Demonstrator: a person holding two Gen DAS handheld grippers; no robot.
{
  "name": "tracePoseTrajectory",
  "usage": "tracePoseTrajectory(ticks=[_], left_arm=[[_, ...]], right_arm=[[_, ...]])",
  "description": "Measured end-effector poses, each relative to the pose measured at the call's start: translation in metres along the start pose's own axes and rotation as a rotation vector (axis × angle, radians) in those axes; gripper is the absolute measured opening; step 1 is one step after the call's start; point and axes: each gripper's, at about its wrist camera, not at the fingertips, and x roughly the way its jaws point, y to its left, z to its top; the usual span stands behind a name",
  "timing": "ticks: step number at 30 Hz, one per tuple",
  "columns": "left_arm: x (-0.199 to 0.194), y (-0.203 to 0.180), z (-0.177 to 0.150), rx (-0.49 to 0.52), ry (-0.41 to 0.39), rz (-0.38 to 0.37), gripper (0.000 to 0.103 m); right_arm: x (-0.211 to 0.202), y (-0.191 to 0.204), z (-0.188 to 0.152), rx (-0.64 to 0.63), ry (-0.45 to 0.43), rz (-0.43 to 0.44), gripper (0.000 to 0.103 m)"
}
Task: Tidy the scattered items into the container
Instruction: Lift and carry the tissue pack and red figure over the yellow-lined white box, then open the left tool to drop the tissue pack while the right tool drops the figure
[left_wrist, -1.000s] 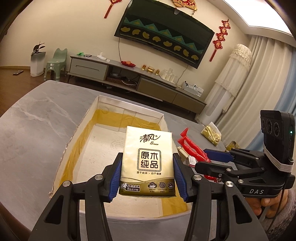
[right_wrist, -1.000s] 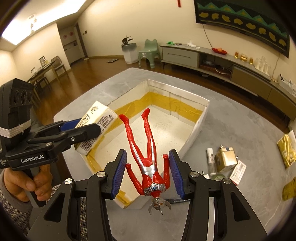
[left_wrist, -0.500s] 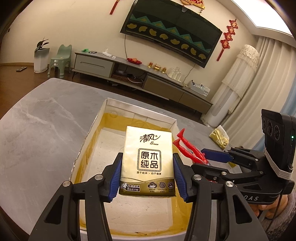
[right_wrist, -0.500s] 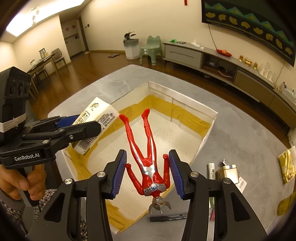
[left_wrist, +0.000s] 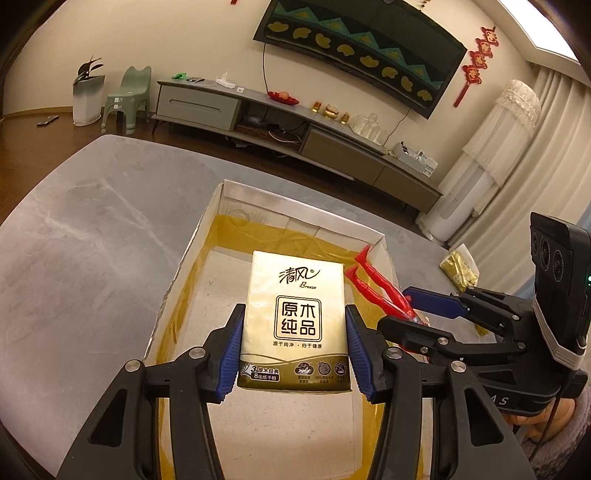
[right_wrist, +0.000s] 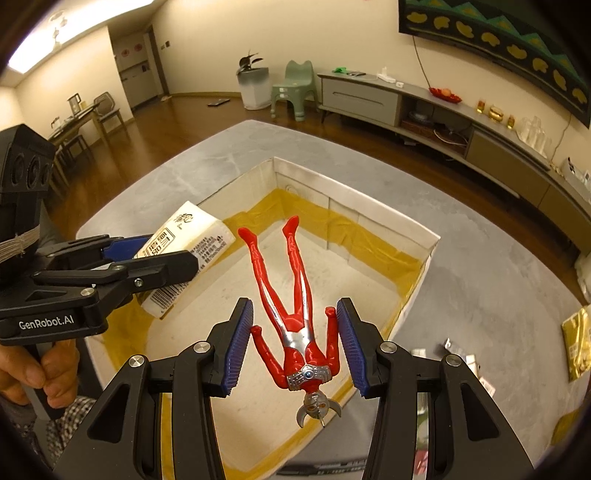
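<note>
Tissue pack and toy figure held over the open box

The gold tissue pack (left_wrist: 293, 325), printed face up, is clamped at its sides above the box (left_wrist: 295, 205), a white-walled carton lined with yellow tape. The red-and-silver figure (right_wrist: 295, 321) hangs over the same box, legs pointing away, arms spread between the pads, its horned silver head nearest the camera.

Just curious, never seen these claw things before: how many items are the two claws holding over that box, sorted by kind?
Tissue pack: 1, in the left gripper
Red toy figure: 1, in the right gripper
Total: 2, both held over the box
</note>
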Motion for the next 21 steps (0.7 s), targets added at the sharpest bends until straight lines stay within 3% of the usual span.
tracePoseTrajectory(ticks=[18, 21], left_arm=[[0.062, 0.009, 0.029, -0.002, 0.131, 0.103, 0.053], [0.073, 0.011, 0.030, -0.003, 0.155, 0.124, 0.058]], right_arm=[[0.067, -0.018, 0.023, -0.051, 0.068, -0.027, 0.051], [0.075, -0.019, 0.025, -0.051, 0.078, -0.031, 0.052]])
